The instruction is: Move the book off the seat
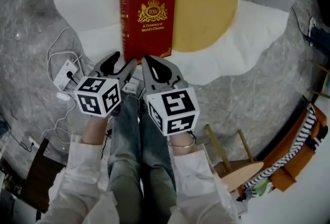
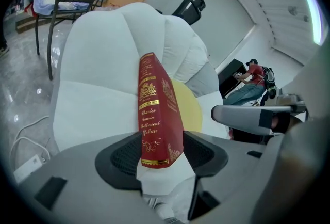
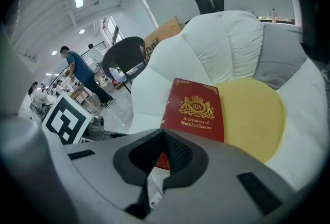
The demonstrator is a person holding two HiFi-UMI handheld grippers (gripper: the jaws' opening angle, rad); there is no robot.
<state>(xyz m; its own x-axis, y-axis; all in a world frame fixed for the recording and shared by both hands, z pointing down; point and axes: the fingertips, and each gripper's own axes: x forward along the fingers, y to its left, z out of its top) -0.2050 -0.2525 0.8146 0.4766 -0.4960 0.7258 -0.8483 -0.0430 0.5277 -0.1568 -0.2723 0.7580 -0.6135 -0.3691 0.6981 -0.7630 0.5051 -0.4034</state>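
Grasp step: book (image 1: 148,17) lies flat on seat (image 1: 87,6), near-left edge. L gripper (image 1: 120,64) released, jaws astride book's near end, not pinching. R gripper (image 1: 152,65) clenched, empty. Next, prob.: close L, lift off.

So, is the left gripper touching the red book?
Cannot tell. The left gripper view shows the book between the left gripper's parted jaws, but neither a gap nor pressure is plain.

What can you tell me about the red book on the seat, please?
The book is a red hardback with a gold crest and the title "A Treasury of World's Classics". It lies cover up on the white seat, partly over its yellow centre. Its near spine end sits between the open jaws of the left tool, unclamped.
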